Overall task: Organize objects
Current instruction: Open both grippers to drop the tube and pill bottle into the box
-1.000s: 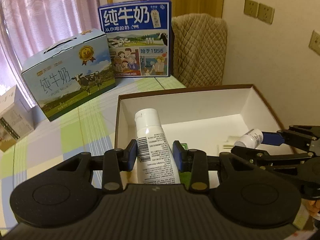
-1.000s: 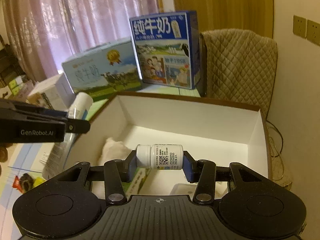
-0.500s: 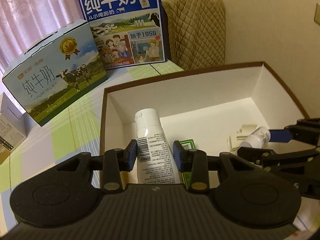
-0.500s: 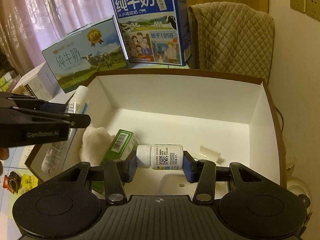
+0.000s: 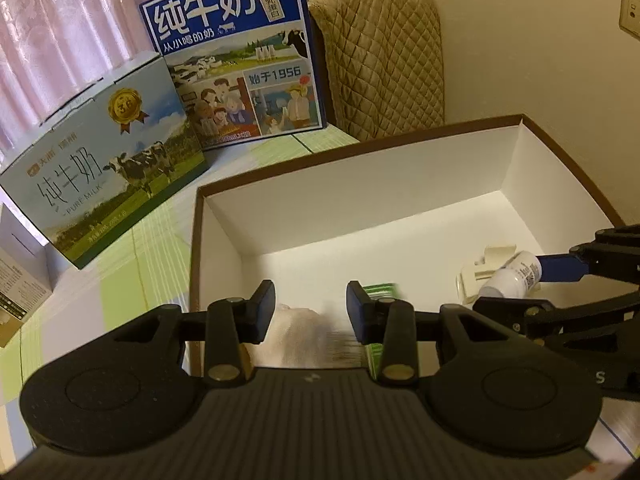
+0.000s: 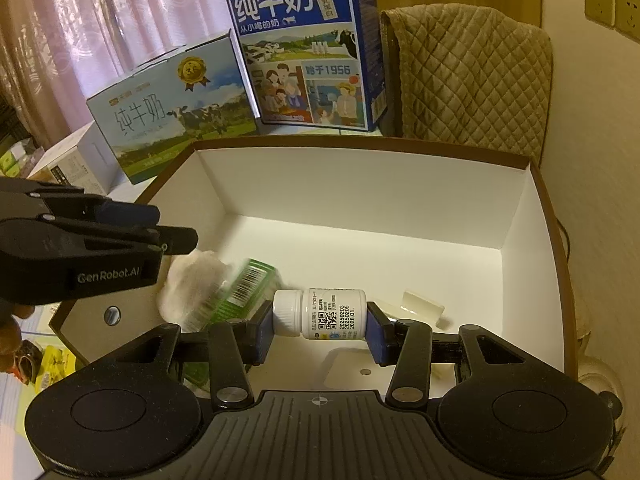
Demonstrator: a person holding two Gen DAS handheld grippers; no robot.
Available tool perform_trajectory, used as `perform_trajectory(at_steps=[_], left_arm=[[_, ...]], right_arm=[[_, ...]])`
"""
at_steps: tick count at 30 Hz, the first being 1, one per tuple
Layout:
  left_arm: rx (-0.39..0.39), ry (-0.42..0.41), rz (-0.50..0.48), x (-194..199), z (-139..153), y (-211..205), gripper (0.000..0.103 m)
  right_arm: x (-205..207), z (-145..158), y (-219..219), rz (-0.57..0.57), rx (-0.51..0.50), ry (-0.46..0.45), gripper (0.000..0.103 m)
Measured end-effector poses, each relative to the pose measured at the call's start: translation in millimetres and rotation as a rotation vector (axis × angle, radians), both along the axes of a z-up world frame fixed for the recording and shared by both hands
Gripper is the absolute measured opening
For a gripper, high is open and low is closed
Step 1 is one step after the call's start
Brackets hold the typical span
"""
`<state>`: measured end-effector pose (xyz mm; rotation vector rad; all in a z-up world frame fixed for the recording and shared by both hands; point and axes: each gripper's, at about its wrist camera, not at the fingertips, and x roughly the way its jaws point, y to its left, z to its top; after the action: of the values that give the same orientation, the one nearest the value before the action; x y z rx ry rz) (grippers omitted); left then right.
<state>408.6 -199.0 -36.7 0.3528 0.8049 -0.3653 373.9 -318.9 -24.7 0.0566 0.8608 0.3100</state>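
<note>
My left gripper (image 5: 311, 306) hangs open over the near-left part of the white box with the brown rim (image 5: 360, 208). Just under its fingers a white tube (image 5: 320, 344) shows only as a blur, above a crumpled white wad (image 6: 188, 284) and a green carton (image 6: 244, 288) on the box floor. My right gripper (image 6: 319, 314) is shut on a small white pill bottle (image 6: 332, 314), held sideways over the right part of the box (image 6: 360, 184). In the left wrist view that bottle (image 5: 510, 278) sits between the right gripper's blue pads.
A cream plastic piece (image 6: 422, 306) lies on the box floor at the right. Two milk cartons, pale blue (image 5: 104, 168) and dark blue (image 5: 236, 60), stand behind the box, beside a quilted chair back (image 5: 384, 60). A small white box (image 5: 20, 280) sits at far left.
My left gripper has opened and let go of the white tube, which drops blurred into the box. Both grippers have moved further over the box; the right one still holds the bottle.
</note>
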Motion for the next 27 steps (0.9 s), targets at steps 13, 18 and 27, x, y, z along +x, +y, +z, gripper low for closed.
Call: perform_trajectory(at_steps=[13, 18, 27], left_arm=[[-0.027, 0.025, 0.025, 2, 6, 13, 0.053], [-0.043, 0.041, 0.018, -2, 7, 15, 0.062], [-0.094, 0.061, 0.006, -19, 16, 29, 0.078]], right_arm=[[4, 3, 4, 0.015, 0.010, -0.009, 0.044], [5, 9, 3, 0.012, 0.055, -0.026, 0.051], [-9, 24, -15, -0.008, 0.122, -0.054, 0.061]])
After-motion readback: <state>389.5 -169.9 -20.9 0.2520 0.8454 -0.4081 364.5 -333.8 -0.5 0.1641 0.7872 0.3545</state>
